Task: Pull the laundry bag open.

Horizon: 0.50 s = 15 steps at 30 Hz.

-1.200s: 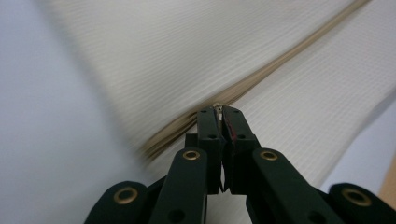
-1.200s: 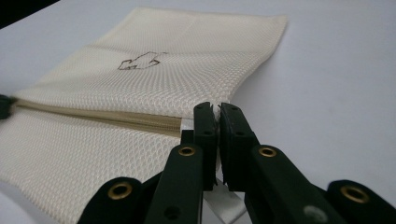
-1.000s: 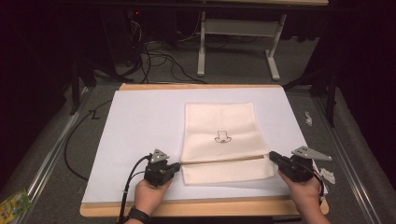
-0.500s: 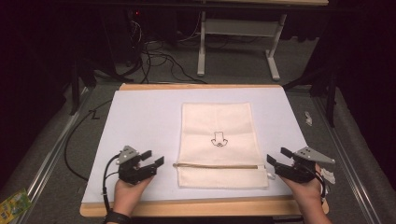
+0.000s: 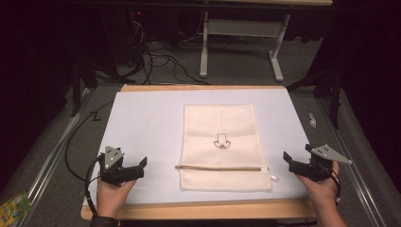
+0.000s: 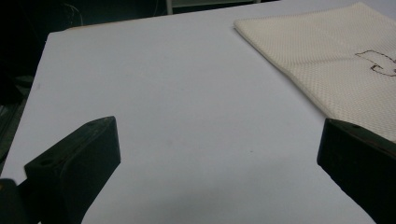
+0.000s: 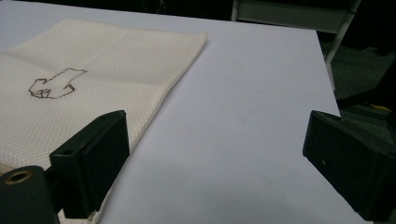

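Note:
A cream cloth bag [image 5: 222,144] lies flat on the white sheet [image 5: 142,123], with a small dark stitched figure [image 5: 221,141] at its middle and a brown zip strip [image 5: 220,168] near its front edge. My left gripper [image 5: 140,168] is open, a hand's width left of the bag's front corner, with nothing between its jaws. My right gripper [image 5: 296,158] is open just right of the bag, also with nothing in it. The left gripper view has the bag [image 6: 336,60] at upper right of the open gripper [image 6: 219,154]. In the right gripper view, the bag [image 7: 93,70] lies left of the open gripper [image 7: 217,154].
The sheet covers a wooden board [image 5: 198,210] whose front edge runs between my hands. Black cables [image 5: 156,52] and a white desk frame [image 5: 236,33] stand on the floor beyond. A green packet [image 5: 13,205] lies at the lower left, and a small white scrap [image 5: 312,118] right of the board.
Both grippers have left the bag's front corners and drawn outward, the left one farther. The bag's front part now lies flat with the zip strip showing.

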Motion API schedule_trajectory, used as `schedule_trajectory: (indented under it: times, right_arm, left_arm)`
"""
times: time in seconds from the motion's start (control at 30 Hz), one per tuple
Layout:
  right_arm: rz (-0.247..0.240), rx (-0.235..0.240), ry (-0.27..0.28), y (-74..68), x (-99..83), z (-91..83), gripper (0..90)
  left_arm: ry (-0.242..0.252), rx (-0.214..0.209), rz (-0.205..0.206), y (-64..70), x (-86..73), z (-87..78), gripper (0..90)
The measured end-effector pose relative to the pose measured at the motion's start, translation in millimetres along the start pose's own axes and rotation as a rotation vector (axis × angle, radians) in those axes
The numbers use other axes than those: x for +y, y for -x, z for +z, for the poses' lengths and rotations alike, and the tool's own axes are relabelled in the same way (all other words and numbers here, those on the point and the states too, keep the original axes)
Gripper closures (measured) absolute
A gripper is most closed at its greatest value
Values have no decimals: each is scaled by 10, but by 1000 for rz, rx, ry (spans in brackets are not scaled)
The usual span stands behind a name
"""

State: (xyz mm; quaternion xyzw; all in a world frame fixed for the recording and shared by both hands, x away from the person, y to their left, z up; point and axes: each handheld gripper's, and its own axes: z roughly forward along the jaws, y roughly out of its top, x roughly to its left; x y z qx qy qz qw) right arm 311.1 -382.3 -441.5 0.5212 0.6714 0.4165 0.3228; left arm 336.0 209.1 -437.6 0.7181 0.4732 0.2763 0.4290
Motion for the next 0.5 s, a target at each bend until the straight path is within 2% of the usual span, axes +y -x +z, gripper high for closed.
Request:
schedule_trajectory:
  times: [0.27, 0.5]
  right_arm:
    - [5, 14, 11, -8, 9, -9, 72]
    - [2, 18, 13, -31, 18, 3, 72]
  left_arm:
    - [4, -16, 11, 4, 5, 2, 0]
    - [11, -7, 32, 24, 7, -37, 0]
